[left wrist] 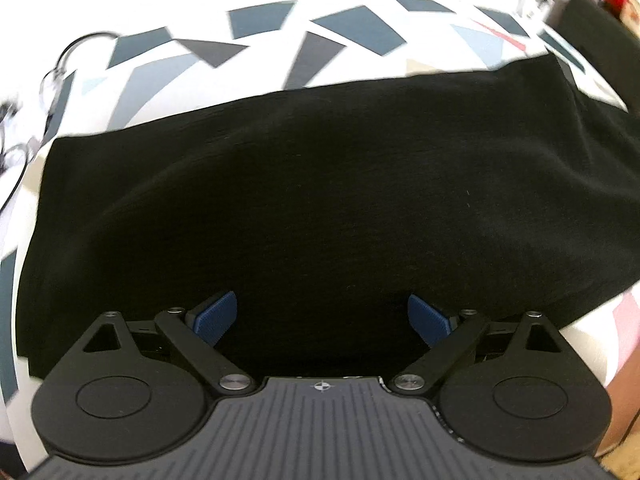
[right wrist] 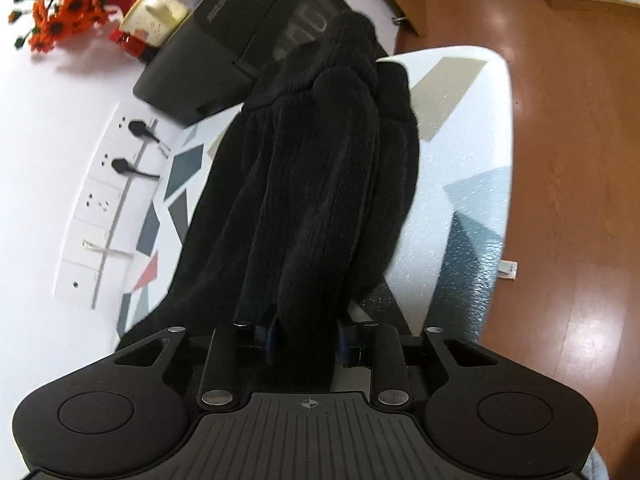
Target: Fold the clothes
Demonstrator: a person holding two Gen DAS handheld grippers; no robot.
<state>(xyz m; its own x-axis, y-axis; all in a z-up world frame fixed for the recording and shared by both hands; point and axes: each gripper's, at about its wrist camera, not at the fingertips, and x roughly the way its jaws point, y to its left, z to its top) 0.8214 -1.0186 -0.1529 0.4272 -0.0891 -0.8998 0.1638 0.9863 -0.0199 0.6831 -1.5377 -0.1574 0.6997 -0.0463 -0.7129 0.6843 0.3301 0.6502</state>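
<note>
Black garment [left wrist: 320, 184] spread over a table [right wrist: 472, 128] with a white top printed in grey and blue shapes; in the left wrist view it lies mostly flat, its far edge running straight across the pattern. Left gripper [left wrist: 322, 316] hovers above the near part of the cloth with its jaws wide apart, the blue pads [left wrist: 214, 316] holding nothing. Right gripper [right wrist: 306, 340] is closed on a bunched fold of the same garment [right wrist: 312, 184], and the gathered fabric trails away from it in long ridges toward the far end of the table. Judged step: carrying one end of the garment over to make a fold. To do it well, the right gripper should keep its pinch on all the layers and travel low and level, so the ridges flatten rather than twist. The free left gripper can best pin or pinch the matching edge, so that both corners move together and the crease falls straight. A black case [right wrist: 224, 40] and plugged wall sockets [right wrist: 116, 148] stand beside the far end, so the carried fabric should stay clear of them
</note>
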